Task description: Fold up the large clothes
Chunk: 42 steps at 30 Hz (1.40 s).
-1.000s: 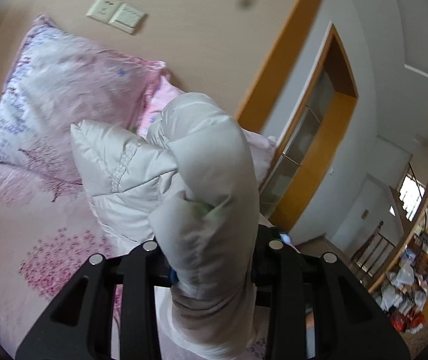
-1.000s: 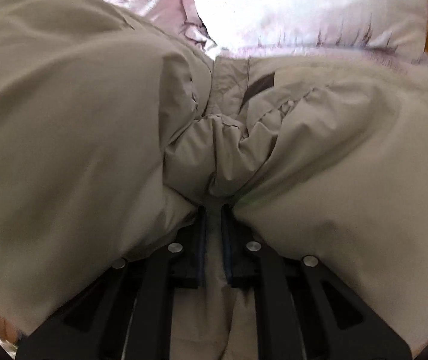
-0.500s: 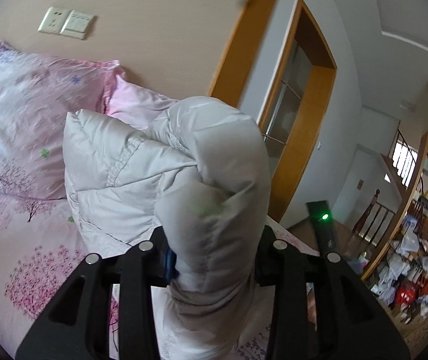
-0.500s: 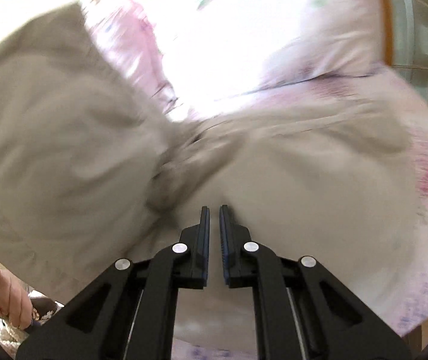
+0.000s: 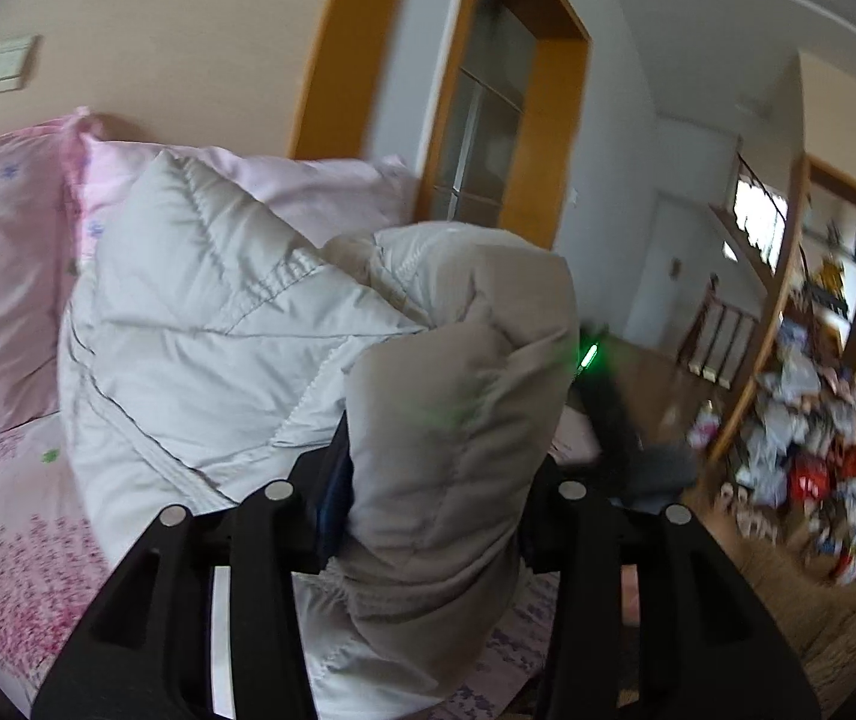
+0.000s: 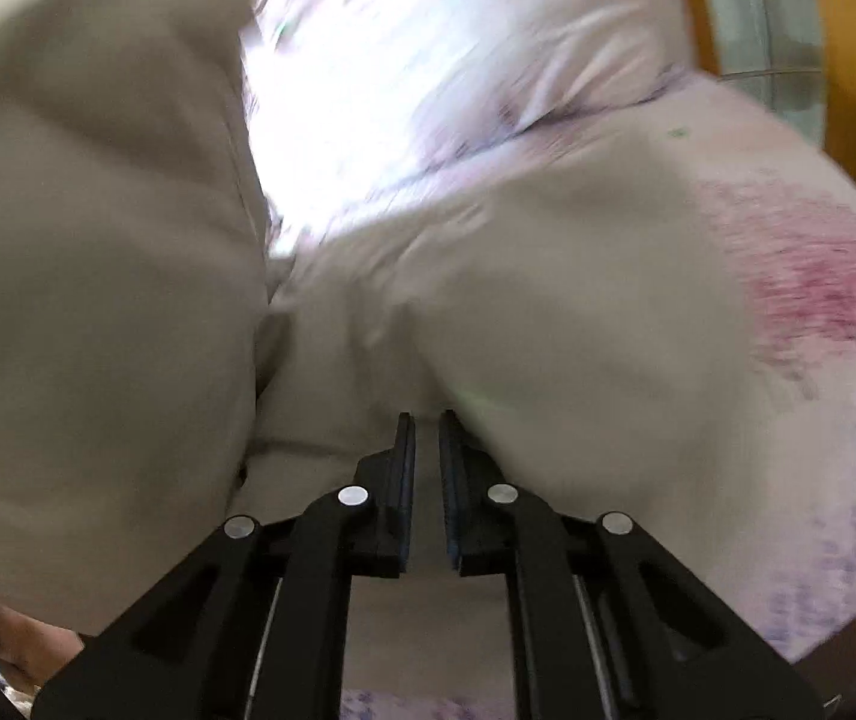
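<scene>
A puffy pale grey jacket (image 5: 218, 324) lies bunched on the bed. A thick roll of it bulges up between the jaws of my left gripper (image 5: 436, 480); those jaws are opening, though both pads still touch the fabric. In the right wrist view the same jacket (image 6: 98, 240) fills the left and middle of the picture, blurred by motion. My right gripper (image 6: 426, 426) hangs just over it. Its jaws are opening to a narrow gap, and no fold is visibly pinched between them.
Pink flowered pillows (image 5: 2, 252) lean on the wall behind the jacket, on a pink sheet (image 5: 14, 540). A wooden-framed glass door (image 5: 547, 138) stands past the bed's edge. Clutter (image 5: 817, 450) covers the floor at right. A hand (image 6: 20, 642) shows at lower left.
The left view has swung right, so the pillows slid left and the jaws stand wider around the roll. The right gripper pulled back from the pinched fold, and its jaws have parted slightly.
</scene>
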{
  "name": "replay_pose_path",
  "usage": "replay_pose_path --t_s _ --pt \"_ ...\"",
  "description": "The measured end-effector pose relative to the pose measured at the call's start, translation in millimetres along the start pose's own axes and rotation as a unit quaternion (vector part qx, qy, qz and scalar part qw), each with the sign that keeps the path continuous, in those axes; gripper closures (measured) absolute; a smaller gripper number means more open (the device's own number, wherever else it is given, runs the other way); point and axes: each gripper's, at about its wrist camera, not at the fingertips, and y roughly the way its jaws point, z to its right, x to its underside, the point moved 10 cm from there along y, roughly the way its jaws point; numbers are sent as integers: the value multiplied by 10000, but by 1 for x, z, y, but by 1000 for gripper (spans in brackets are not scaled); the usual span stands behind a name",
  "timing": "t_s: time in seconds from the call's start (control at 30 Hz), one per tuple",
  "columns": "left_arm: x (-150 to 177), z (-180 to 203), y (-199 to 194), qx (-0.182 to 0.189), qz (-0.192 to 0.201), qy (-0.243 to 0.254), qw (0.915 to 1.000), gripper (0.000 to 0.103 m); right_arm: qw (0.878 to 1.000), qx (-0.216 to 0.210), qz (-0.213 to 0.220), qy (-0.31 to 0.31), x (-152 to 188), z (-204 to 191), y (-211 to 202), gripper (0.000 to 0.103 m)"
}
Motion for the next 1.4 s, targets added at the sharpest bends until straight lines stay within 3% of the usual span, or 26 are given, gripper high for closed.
replay_pose_path --t_s 0.07,0.13,0.23,0.3,0.37,0.63,0.77,0.97,1.0,1.03,1.07,1.13,1.2,1.3,1.4 --pt "5 11 14 44 -128 97 9999 58 9992 -185 172 304 -8 14 -18 70" --pt "9 17 23 49 -202 123 9997 57 9949 -566 349 764 -21 31 -35 46" --pt "14 22 36 1 -330 197 9993 57 9838 -1213 499 1220 -33 48 -60 34" --pt "18 27 46 -56 -442 273 9986 56 9696 -1896 421 1486 -48 49 -66 30" --pt "23 34 59 -184 -596 429 9971 55 9678 -1979 437 1492 -53 53 -77 30" --pt "39 54 114 -763 -909 1083 9870 48 9877 -1480 442 252 -77 24 -108 30" --pt "51 67 133 -995 -921 1486 9796 42 9899 -1239 -189 -657 -89 0 -92 30" --pt "67 84 152 -1169 -974 2036 9672 34 9823 -1147 -1123 -966 -84 -16 -51 32" --pt "69 89 153 -1162 -986 2064 9665 34 9807 -1166 -1229 -979 -81 -17 -46 39" --pt "70 93 155 -1158 -996 2091 9659 34 9784 -1193 -1378 -971 -77 -17 -41 58" --pt "70 93 155 -1155 -1004 2104 9656 34 9774 -1173 -1475 -958 -74 -17 -37 64" --pt "70 94 155 -1125 -1012 2111 9657 34 9798 -948 -1440 -1017 -72 -10 -33 78" --pt "69 95 148 -991 -1082 2035 9680 34 9811 -838 -1462 -954 -70 -4 -30 81" --pt "54 97 119 -521 -1119 1584 9796 34 9813 -672 -1514 -981 -68 1 -25 82" --pt "25 83 77 -191 -873 1098 9899 31 9816 -477 -1534 -1030 -68 7 -21 82"
